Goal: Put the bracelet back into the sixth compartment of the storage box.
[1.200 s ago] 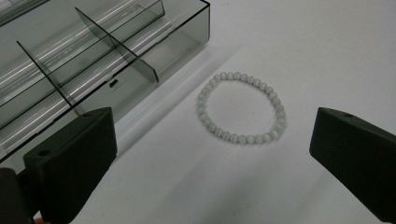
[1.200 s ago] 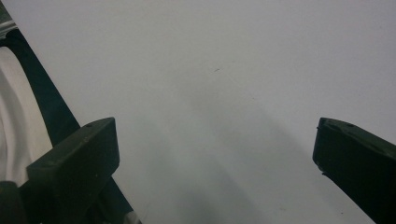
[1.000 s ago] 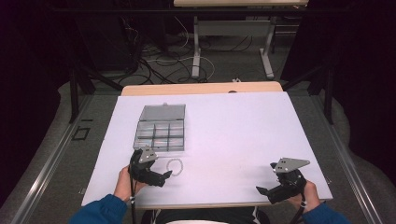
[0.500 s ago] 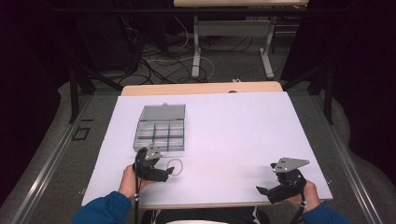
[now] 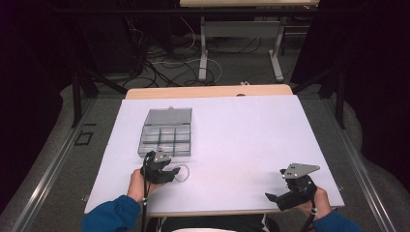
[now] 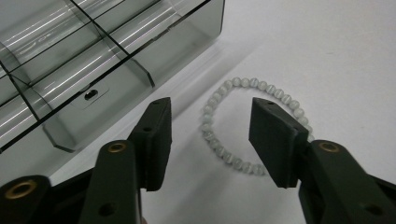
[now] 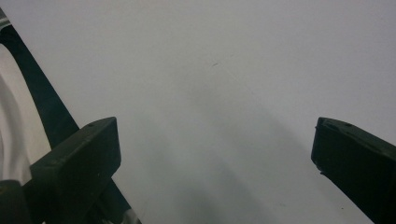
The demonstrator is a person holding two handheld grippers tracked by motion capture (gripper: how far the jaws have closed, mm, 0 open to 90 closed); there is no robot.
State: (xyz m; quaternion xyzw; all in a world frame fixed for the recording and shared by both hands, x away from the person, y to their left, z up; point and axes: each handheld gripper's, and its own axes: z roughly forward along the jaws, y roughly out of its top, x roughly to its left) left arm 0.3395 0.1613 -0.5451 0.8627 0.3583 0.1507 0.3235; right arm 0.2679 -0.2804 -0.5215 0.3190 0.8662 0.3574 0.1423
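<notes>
1. The table (image 5: 251, 140) has a plain white top, with a strip of wood showing along its far edge.
2. A clear grey compartment box (image 5: 166, 137) sits on the left half of the table, its lid (image 5: 168, 116) laid open on the far side; its compartments look empty as far as can be seen.
3. A bracelet of pale, whitish beads (image 6: 247, 123) lies flat on the table just beside the near right corner of the box, apart from it.
4. The left claw (image 5: 167, 171) is held by the person's left hand (image 5: 138, 186) right at the bracelet, near the table's front edge.
5. In the left gripper view, the left claw (image 6: 210, 135) is spread apart, gripping nothing; its jaws straddle the bracelet, one jaw outside the ring's box side, the other over its opposite side. Whether the jaws touch the beads I cannot tell.
6. The right claw (image 5: 280, 198) is well apart, at the table's near right corner, held by the right hand (image 5: 316, 200).
7. In the right gripper view, the right claw (image 7: 215, 154) is released wide, with bare white table between its jaws.
</notes>
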